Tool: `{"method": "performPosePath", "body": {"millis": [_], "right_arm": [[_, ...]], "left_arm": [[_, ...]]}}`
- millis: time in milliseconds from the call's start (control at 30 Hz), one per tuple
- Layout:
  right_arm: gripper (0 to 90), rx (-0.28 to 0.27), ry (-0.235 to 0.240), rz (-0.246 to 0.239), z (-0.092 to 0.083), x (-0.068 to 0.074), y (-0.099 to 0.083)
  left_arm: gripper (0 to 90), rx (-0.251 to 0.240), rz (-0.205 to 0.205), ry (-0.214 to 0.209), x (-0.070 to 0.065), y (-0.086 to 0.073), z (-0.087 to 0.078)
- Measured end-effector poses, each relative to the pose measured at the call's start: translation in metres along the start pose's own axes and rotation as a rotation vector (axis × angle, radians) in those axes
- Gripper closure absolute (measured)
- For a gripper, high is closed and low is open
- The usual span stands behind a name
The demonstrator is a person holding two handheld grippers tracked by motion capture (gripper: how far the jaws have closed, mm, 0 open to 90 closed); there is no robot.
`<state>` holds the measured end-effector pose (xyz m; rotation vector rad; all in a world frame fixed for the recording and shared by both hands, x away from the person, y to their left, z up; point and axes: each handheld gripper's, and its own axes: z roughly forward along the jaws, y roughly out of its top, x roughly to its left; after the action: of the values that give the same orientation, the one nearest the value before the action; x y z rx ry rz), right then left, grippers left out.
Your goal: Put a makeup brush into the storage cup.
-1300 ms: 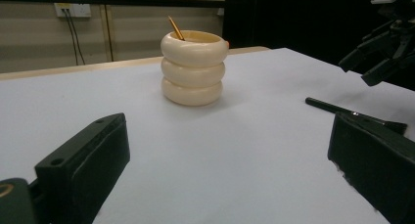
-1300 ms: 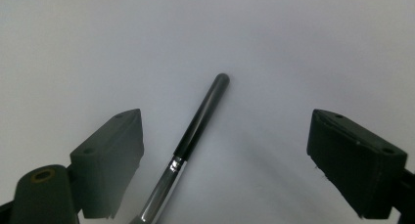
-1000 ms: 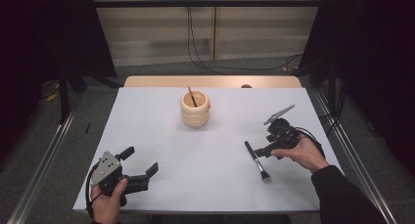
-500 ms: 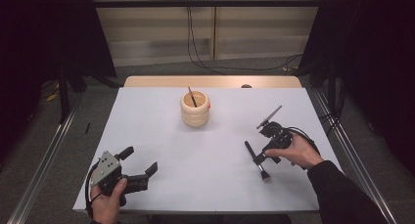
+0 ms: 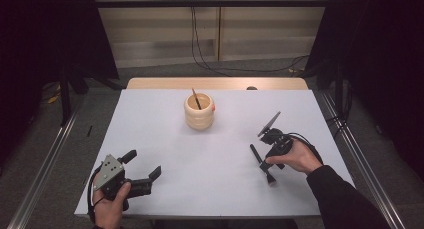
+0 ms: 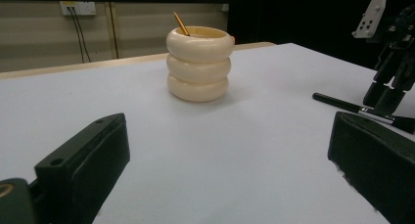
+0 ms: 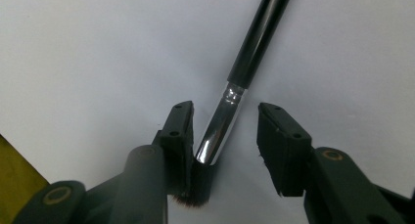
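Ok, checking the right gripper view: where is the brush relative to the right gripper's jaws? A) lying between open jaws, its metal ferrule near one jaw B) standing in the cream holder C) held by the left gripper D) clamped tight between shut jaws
A: the right gripper has its jaws spread, with the brush lying on the white table between them, ferrule beside one jaw.

The white-covered rectangular worktop [image 5: 165,154] carried a cream, three-ringed ribbed holder [image 5: 199,111] standing upright near its far middle, and a black-handled brush with a silver ferrule [image 5: 262,163] lay flat toward its right side.
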<state>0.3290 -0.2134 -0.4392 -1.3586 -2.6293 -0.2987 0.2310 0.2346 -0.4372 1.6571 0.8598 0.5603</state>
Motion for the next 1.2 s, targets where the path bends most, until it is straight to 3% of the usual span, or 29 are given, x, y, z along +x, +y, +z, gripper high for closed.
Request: {"method": "performPosePath", "body": {"millis": [267,367,567,700,1200], "right_arm": [[67.9,0.000,-0.030,-0.017,0.006,0.002,0.002],[69.2,-0.005,-0.027,0.006,0.010,0.003,0.002],[71.0,-0.009,-0.039,-0.013,0.010,0.002,0.001],[77.2,-0.005,-0.048,-0.006,0.010,0.000,0.001],[78.8,-0.006,-0.046,-0.026,0.010,0.000,0.002]], "left_arm": [[1.8,0.000,-0.002,-0.001,0.000,0.000,0.000],[1.8,0.000,-0.003,0.000,0.000,0.000,0.000],[1.8,0.002,0.000,0.000,0.000,0.000,0.000],[1.8,0.004,-0.003,-0.005,0.000,0.000,0.000],[1.8,0.009,-0.016,-0.024,0.000,-0.001,0.001]]}}
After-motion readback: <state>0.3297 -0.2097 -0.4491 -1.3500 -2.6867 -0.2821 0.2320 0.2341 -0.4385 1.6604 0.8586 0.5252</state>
